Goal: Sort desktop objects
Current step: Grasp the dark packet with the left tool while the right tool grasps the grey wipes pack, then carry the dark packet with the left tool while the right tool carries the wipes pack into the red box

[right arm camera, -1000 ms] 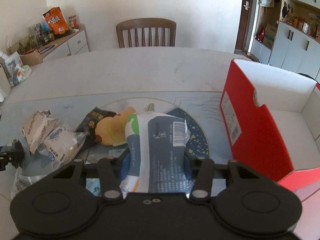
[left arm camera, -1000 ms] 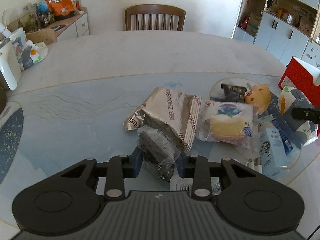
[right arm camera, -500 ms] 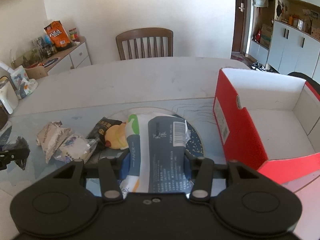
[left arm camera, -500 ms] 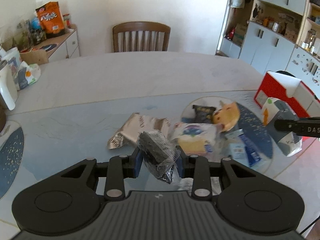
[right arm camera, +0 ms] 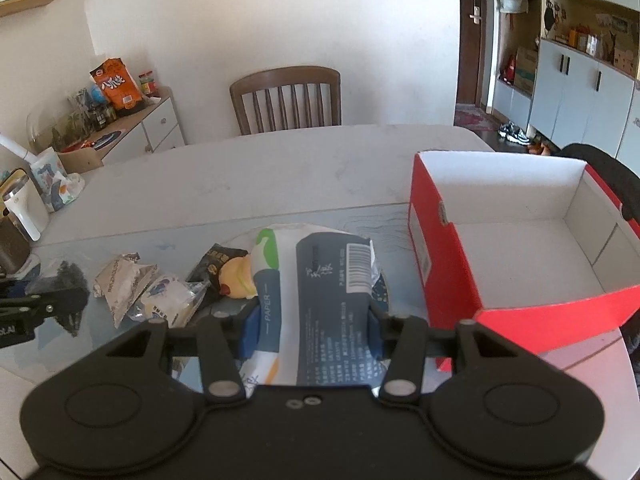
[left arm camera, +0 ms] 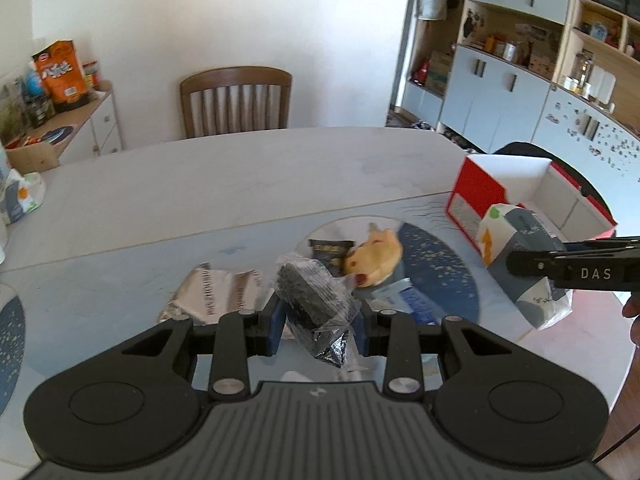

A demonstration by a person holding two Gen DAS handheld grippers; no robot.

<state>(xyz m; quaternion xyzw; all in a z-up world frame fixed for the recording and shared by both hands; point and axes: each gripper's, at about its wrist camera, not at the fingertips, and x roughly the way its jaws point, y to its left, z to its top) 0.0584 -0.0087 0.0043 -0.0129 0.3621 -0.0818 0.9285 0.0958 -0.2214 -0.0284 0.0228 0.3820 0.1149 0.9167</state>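
My left gripper [left arm camera: 318, 330] is shut on a dark snack in clear wrap [left arm camera: 314, 298] and holds it above the table. My right gripper [right arm camera: 314, 330] is shut on a white and grey tissue pack [right arm camera: 324, 300], lifted just left of the red box [right arm camera: 448, 264]. That box stands open with a white inside. In the left wrist view the tissue pack [left arm camera: 516, 256] hangs in front of the red box [left arm camera: 476, 200]. On the table lie a silver packet [left arm camera: 212, 294], a yellow plush toy [left arm camera: 378, 258], a small black packet [left arm camera: 330, 250] and a wrapped cake [right arm camera: 168, 298].
A wooden chair [left arm camera: 236, 100] stands behind the far table edge. A sideboard [right arm camera: 132, 132] with an orange bag and jars lines the left wall. Cabinets [left arm camera: 500, 92] fill the right wall. A dark chair back [right arm camera: 608, 176] sits behind the box. A white jug [right arm camera: 24, 212] stands left.
Both grippers have risen with their loads. The left view has swung right, so the red box and the tissue pack show more fully. The items on the table look farther below.
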